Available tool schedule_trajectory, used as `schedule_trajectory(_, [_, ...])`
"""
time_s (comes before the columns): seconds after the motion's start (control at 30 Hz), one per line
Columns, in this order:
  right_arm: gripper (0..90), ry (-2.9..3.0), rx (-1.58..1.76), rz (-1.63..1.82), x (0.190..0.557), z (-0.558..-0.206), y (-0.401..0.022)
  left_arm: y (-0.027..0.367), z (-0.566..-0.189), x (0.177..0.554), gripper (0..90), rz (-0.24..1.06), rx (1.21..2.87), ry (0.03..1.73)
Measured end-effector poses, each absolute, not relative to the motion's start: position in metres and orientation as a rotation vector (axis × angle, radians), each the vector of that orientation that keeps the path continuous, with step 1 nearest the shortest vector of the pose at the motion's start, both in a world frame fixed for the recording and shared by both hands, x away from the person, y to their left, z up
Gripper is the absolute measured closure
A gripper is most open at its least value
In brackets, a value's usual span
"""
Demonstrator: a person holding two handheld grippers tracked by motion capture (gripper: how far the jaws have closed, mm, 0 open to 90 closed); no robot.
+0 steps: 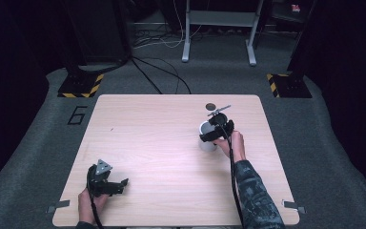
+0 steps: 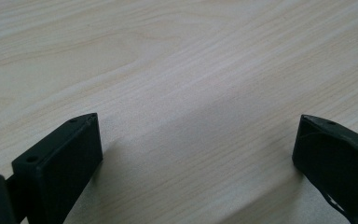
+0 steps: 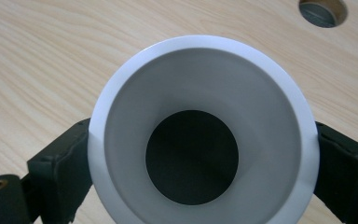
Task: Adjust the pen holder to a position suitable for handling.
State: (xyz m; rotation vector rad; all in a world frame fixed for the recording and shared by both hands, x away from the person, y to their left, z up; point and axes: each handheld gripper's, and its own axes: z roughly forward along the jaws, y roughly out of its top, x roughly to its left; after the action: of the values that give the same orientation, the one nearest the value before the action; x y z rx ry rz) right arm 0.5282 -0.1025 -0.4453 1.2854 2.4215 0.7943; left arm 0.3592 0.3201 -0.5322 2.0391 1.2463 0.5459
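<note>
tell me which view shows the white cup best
The right gripper view: the white cup sits close up between the right claw jaws, its rim and dark inside plain. The high view shows it small, partly behind that claw. The left gripper view looks at bare table.

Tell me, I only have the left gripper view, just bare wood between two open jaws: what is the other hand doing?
Observer: The right gripper is closed around a white cup toward the table's far right.
Operator: Is the cup upright?
Observer: Yes, the right gripper view looks straight down into its open mouth, one jaw on each side of the white cup.
Operator: Anything near it?
Observer: A round hole in the tabletop lies just beyond the cup.
</note>
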Motion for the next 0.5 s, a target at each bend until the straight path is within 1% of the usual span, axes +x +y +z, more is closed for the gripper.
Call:
schedule_trajectory(0.23, [5.8,2.444,1.243,0.811,0.524,-0.446,-0.087,0.32,-0.532,0.359,1.3,0.546,2.04,1.246])
schedule_trajectory(0.27, [5.7,2.457,1.222,0.831,0.521,-0.447,-0.075,0.32,-0.532,0.359,1.3,0.546,2.039,1.246])
schedule_trajectory(0.5, [5.7,2.496,1.145,0.859,0.517,-0.448,-0.047,0.32,-0.532,0.359,1.3,0.546,2.039,1.246])
